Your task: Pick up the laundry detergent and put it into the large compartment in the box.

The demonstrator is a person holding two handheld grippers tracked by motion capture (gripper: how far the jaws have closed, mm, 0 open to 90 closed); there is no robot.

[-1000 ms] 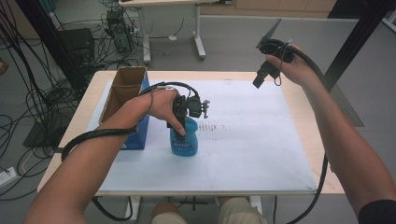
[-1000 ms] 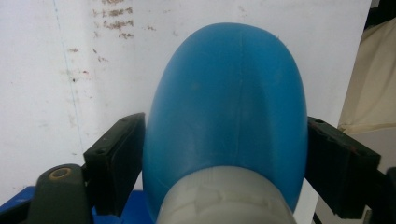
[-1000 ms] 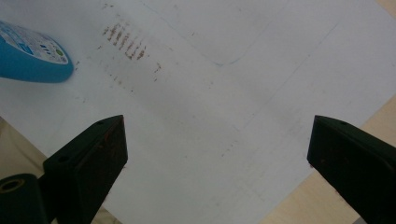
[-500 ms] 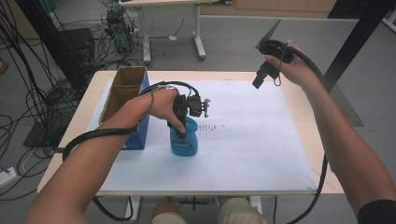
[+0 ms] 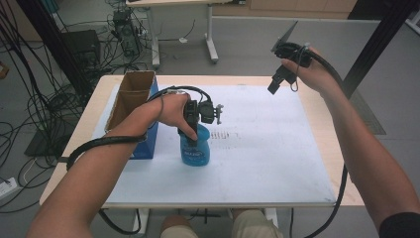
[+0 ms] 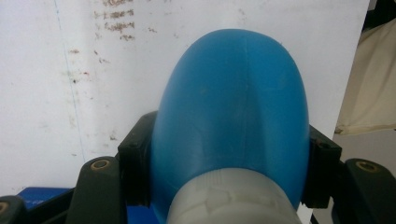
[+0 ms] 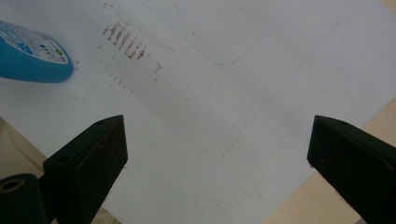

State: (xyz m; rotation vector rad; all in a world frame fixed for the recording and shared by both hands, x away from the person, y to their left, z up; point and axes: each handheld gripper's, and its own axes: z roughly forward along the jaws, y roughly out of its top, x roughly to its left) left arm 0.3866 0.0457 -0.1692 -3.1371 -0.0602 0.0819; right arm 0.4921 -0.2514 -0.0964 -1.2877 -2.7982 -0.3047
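The blue bottle (image 5: 195, 147) is being kept upright near the table's (image 5: 317, 106) front edge, pinched at its shoulder by the left gripper (image 5: 190, 140), probably for steadiness; the right gripper (image 5: 274, 89) is being held spread above the far right corner, probably to keep clear

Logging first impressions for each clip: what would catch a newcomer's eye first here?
The bright blue bottle standing upright near the middle of the white sheet, with the left gripper clamped around its upper part. Next, the right gripper held high over the table's far right corner, jaws wide open. An open cardboard box stands at the left.
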